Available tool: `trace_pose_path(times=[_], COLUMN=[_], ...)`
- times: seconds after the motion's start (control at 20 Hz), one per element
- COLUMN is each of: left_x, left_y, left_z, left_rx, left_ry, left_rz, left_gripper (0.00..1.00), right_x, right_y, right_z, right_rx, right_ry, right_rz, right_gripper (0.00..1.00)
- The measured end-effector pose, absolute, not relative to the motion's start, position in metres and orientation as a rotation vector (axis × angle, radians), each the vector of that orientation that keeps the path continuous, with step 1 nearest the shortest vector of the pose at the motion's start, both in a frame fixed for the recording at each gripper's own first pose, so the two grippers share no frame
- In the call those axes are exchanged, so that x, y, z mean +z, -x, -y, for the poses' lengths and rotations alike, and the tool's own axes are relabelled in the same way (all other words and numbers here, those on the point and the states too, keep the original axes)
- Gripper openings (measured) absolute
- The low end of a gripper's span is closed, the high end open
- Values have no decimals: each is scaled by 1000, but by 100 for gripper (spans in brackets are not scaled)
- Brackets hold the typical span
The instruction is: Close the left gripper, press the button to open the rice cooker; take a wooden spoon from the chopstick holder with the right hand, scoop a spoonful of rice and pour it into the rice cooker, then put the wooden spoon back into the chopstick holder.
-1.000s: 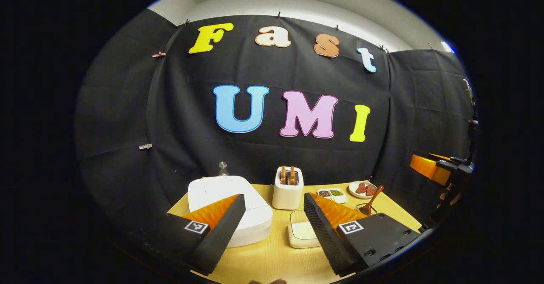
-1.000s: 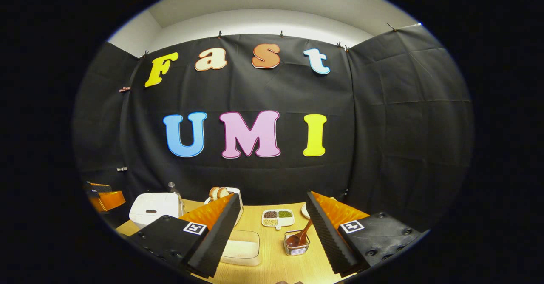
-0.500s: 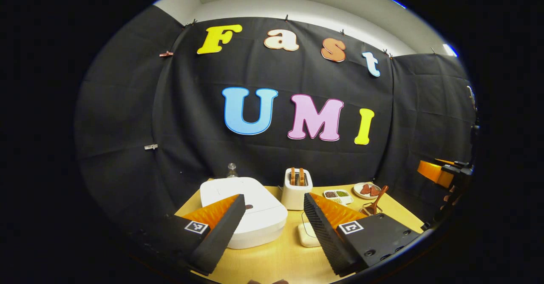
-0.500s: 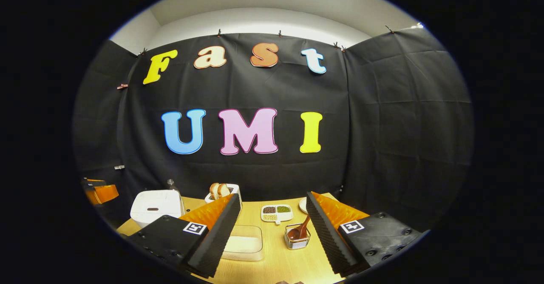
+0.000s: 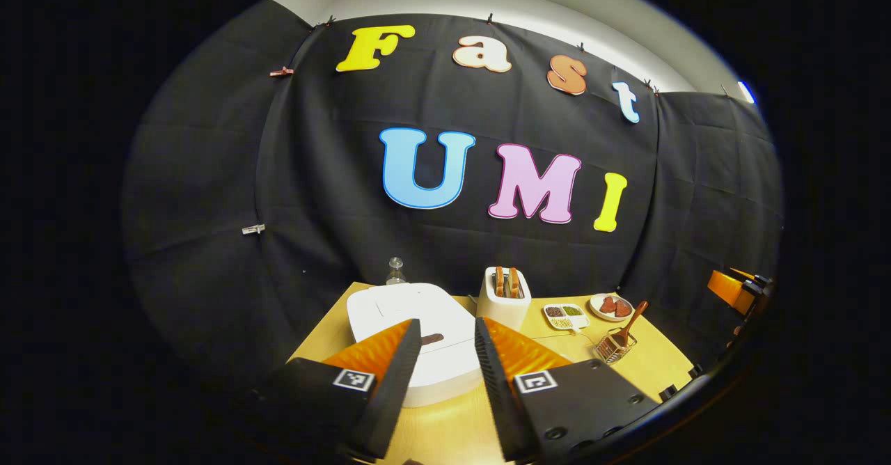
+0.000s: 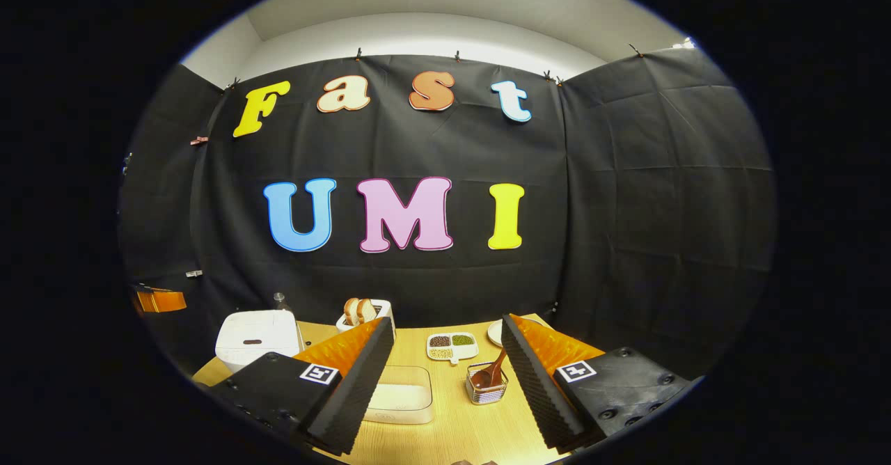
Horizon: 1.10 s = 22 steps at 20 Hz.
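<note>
The white rice cooker [image 5: 390,312] sits with its lid down at the table's left; its dark button [image 5: 431,338] lies just beyond and between my fingers. My left gripper [image 5: 447,321] hovers over the cooker's front, its jaws narrowed but still apart, holding nothing. A wooden spoon [image 6: 493,374] stands in the wire chopstick holder [image 6: 487,392], ahead of my right gripper [image 6: 446,321], which is wide open and holds nothing. A clear box of rice [image 6: 400,399] lies left of the holder. The rice cooker [image 6: 254,336] appears far left in the right gripper view, with the left gripper [image 6: 159,301] beside it.
A toaster [image 5: 505,298] with bread stands behind the cooker. A divided dish [image 6: 452,345] of beans and a small plate [image 5: 610,306] sit at the back right, and a bottle [image 5: 395,270] stands behind the cooker. The wooden table [image 6: 473,430] ends at the black cloth wall.
My left gripper has swung left over the rice cooker and its jaws have narrowed. The right gripper has edged slightly forward, still wide open.
</note>
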<state>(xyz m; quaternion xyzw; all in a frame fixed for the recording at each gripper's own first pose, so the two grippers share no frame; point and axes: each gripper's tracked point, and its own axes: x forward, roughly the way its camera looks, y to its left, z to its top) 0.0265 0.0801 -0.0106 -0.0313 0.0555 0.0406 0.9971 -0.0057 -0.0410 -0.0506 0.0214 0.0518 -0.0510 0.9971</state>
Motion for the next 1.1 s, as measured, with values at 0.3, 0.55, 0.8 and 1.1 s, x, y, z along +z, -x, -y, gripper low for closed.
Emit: trace_pose_path(times=[0.3, 0.55, 0.8, 1.1], left_x=[-28, -73, -108, -143], left_y=[-77, -118, -157, -193], left_z=[-97, -121, -126, -108], left_rx=[117, 197, 207, 185], left_ry=[125, 260, 252, 202], left_rz=[-163, -220, -278, -380], left_gripper=[11, 6, 6, 6], right_x=[-65, -88, -112, -128], right_y=[-19, -34, -46, -52], right_z=[64, 89, 112, 132], right_rx=[-80, -77, -87, -102], right_ry=[-40, -69, -88, -99], right_rz=[-131, -186, -238, -268], right_gripper=[98, 98, 98, 98])
